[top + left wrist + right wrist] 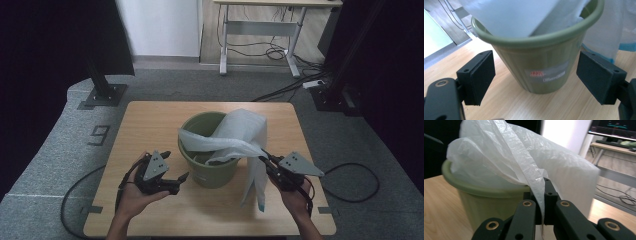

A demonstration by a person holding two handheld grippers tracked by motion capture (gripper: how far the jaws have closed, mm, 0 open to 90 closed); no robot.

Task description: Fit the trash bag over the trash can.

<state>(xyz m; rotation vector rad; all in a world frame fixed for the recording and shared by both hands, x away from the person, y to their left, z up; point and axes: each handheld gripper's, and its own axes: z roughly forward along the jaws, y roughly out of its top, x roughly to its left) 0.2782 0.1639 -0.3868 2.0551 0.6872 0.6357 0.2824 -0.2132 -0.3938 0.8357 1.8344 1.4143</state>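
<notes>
Olive-green plastic forms the one bucket (209, 150) standing near the middle of the wooden table (150, 125), and a pale label on its side carries a small red mark and a line of lettering too blurred to read in the left gripper view. A grey "9" is marked on the carpet left of the table. One white, translucent plastic bag (240, 135) lies partly inside the bucket and spills over its right rim, with a blue-edged end hanging down to the tabletop beside the bucket. Two grippers are at work. The right gripper (265, 159) is clenched on a gathered fold of the bag just right of the rim, the film pinched between its black jaws in the right gripper view. The left gripper (184, 177) sits low at the bucket's left front, released, its jaws spread wide on either side of the bucket wall without touching it. Bare tabletop lies to the left of the bucket and behind it, and a narrower strip runs along the near edge.
</notes>
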